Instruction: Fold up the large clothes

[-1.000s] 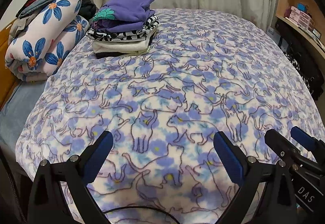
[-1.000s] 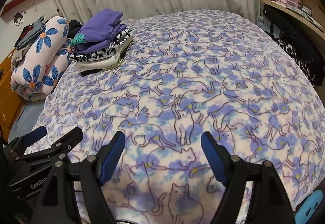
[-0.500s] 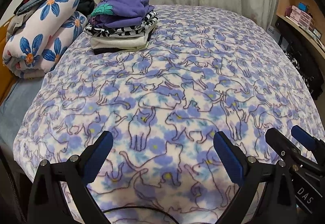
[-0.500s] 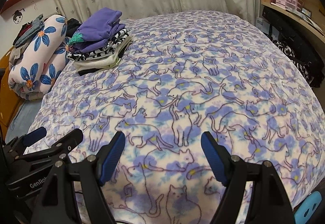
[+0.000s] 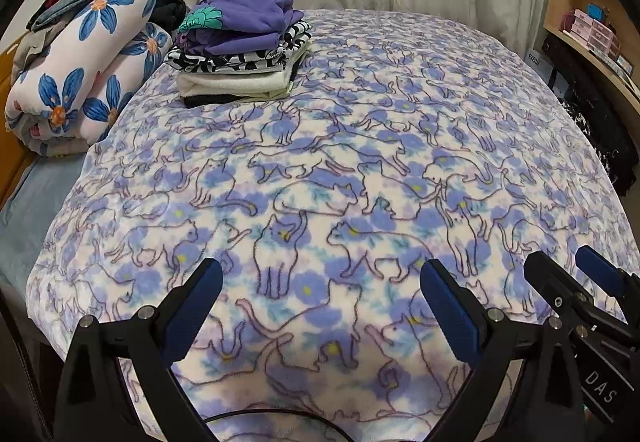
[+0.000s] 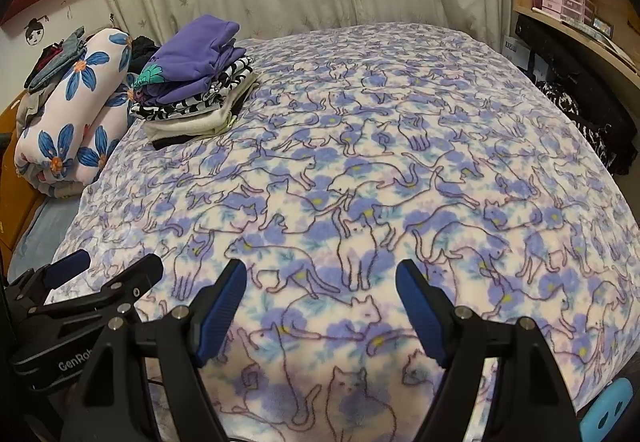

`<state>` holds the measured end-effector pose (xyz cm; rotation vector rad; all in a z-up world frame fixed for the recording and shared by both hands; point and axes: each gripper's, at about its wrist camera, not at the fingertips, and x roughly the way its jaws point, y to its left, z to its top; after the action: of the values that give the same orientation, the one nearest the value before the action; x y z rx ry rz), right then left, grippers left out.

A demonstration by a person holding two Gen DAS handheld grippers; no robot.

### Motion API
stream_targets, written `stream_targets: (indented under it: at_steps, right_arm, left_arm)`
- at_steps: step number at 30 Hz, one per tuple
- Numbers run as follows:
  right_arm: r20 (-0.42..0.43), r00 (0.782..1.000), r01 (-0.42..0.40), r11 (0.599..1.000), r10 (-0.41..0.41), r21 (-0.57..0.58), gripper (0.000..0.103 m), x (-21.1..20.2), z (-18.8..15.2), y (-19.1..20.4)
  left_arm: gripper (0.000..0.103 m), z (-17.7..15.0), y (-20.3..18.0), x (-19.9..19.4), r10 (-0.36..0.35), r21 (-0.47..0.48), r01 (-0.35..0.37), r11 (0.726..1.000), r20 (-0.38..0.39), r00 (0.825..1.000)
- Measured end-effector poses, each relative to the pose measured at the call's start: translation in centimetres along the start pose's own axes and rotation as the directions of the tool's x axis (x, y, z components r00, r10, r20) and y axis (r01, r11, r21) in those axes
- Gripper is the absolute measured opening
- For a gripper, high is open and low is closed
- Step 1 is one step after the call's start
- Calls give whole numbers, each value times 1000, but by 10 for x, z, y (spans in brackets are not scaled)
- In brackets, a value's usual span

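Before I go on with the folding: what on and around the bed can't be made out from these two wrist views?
- Near edge of the cat-print blanket: cut off in both views by the frame and the open left gripper and right gripper.
- Bottom garment of the folded pile: only a dark edge shows.
- Clothes behind the floral roll: mostly hidden.
- Shelf boxes: too small.

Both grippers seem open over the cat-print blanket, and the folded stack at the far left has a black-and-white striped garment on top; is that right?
Not quite: the top of the folded stack is a purple garment; the black-and-white garment lies beneath it, as the left wrist view shows. The rest holds.
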<state>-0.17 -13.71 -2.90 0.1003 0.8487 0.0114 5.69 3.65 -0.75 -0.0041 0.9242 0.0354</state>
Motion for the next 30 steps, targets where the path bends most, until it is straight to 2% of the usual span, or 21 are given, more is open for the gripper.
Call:
stream_targets:
  at_steps: [30]
  right_arm:
    - [-3, 1000, -2, 1000, 2, 1, 77, 4, -2, -3]
  left_arm:
    - [97, -1, -1, 2, 5, 4, -5, 1000, -2, 1000]
